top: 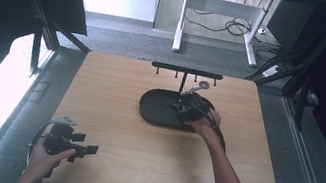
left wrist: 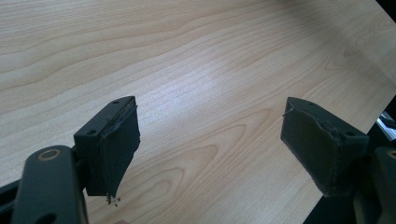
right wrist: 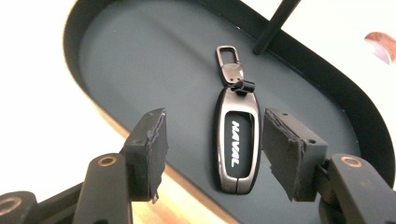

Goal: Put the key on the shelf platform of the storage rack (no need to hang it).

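right tool (right wrist: 212, 156) hangs spread apart over the key fob (right wrist: 236, 139) lying in the black tray (right wrist: 140, 60); left tool (left wrist: 210, 149) gapes above the bare desk (left wrist: 196, 60).

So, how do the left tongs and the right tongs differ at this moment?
The left tongs hang over bare wooden table, while the right tongs hang over the black oval tray. The right tongs straddle a Haval key fob; the left tongs straddle nothing. Both are open.
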`<state>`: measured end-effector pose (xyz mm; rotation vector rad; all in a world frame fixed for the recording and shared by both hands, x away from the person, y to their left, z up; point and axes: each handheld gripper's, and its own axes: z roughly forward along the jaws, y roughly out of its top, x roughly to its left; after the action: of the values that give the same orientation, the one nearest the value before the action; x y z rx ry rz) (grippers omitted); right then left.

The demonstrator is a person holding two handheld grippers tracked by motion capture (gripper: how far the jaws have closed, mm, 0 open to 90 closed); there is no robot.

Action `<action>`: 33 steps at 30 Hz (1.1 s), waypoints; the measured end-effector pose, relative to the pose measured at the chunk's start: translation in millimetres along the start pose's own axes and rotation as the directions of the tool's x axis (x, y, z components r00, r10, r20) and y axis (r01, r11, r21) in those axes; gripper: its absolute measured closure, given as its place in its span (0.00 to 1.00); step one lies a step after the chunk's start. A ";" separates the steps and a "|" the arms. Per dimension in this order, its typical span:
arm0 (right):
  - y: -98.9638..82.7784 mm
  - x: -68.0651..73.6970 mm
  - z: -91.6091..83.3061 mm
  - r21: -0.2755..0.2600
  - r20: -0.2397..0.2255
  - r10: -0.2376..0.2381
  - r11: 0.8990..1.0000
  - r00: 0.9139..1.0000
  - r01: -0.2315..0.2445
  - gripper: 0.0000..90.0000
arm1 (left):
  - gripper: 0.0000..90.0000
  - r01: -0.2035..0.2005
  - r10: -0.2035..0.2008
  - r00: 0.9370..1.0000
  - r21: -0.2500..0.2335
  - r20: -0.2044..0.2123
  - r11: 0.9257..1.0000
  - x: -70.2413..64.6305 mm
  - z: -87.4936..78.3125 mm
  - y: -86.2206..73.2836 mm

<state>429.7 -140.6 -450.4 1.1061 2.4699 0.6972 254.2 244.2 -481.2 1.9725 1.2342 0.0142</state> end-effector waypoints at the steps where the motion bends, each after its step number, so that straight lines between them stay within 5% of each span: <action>1: -1.0 1.3 -3.0 -0.010 -0.006 0.000 1.000 1.000 0.000 0.46 | 0.22 0.000 0.000 1.000 -0.001 0.000 1.000 0.1 -0.3 0.0; 16: -44.2 20.0 -31.3 -0.070 -0.075 -0.028 0.997 0.997 0.023 0.47 | 0.22 -0.001 0.001 1.000 -0.002 -0.002 1.000 -1.5 -0.2 0.3; 33: -123.3 30.2 -40.9 -0.123 -0.155 0.047 0.990 0.987 -0.067 0.47 | 0.22 -0.002 0.002 1.000 0.005 -0.006 1.000 -3.9 2.2 0.3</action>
<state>317.1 -200.5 -489.5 1.1167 2.4852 0.9767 253.2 239.8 -481.0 1.9799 1.2373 0.0183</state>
